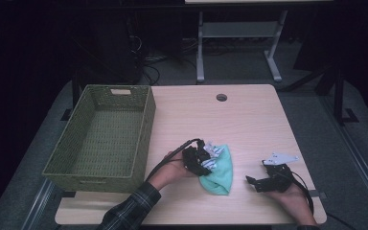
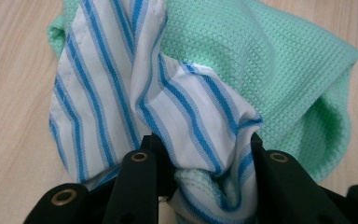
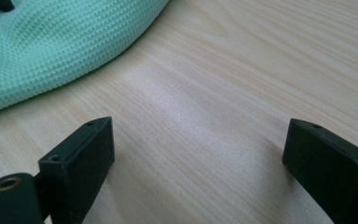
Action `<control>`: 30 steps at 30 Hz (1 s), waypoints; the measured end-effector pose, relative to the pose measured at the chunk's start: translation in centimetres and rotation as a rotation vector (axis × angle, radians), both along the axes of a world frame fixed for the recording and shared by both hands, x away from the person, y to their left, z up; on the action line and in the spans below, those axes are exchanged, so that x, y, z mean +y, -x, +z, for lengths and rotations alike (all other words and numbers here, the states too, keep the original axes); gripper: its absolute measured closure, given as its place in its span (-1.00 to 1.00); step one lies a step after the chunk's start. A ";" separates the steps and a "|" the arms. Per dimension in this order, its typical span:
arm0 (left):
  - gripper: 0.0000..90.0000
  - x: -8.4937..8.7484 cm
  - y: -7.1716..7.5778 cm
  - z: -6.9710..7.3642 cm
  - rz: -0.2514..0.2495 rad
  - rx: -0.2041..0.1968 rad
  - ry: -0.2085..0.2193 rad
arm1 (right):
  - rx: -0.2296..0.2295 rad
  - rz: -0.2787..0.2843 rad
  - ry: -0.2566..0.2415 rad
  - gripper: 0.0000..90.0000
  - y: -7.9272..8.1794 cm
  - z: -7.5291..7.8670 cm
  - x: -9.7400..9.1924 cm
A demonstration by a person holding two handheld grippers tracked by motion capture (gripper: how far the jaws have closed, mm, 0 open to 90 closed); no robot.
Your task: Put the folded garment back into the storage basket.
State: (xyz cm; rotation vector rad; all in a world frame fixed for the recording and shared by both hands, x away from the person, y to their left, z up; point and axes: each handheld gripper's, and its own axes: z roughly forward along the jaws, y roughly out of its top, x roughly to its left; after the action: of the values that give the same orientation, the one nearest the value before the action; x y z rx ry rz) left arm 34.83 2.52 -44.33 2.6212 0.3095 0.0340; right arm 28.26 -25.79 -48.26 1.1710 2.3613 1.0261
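At the near edge of the wooden table (image 1: 249, 120), the left gripper (image 1: 202, 160) is clamped on a bunched white cloth with blue stripes (image 2: 135, 93), its black jaws pressing in from both sides on the gathered fabric, while a mint-green waffle cloth (image 2: 270, 60) lies under and behind the striped one, touching it. In the left gripper view a fold of the green cloth appears to be caught low between the jaws together with the striped one, so a lift may well drag both pieces up at once, and the green one could then slip free partway and drop onto the table or over its front edge. The grip also sits on a loose bunch, not a flat hem, so the striped cloth may slide out if the hand swings quickly toward the green woven basket (image 1: 103, 139), which stands empty at the left of the table, near the cloths but apart from them. The trailing corner of the striped cloth could snag on the basket's near rim if carried too low. The right gripper (image 1: 258, 182) rests on the table to the right of the cloths, its jaws wide apart with nothing between them, and is in no position to pin the green cloth down.
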 end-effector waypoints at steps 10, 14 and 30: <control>0.53 0.5 -0.2 1.8 0.024 0.027 0.044 | 0.005 0.005 -0.002 -0.84 0.0 0.0 0.0; 0.53 0.7 -0.3 2.6 0.034 0.023 0.047 | 0.005 0.005 -0.003 -0.84 0.0 0.0 0.0; 0.52 3.2 -1.3 7.0 0.125 -0.009 0.103 | 0.009 -0.016 0.003 -0.85 -0.1 0.0 0.0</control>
State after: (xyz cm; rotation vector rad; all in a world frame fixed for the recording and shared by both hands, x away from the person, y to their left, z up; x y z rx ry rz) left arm 36.15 5.76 -37.29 2.4958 0.4595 0.0702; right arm 28.33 -25.79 -48.26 1.1940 2.3561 1.0144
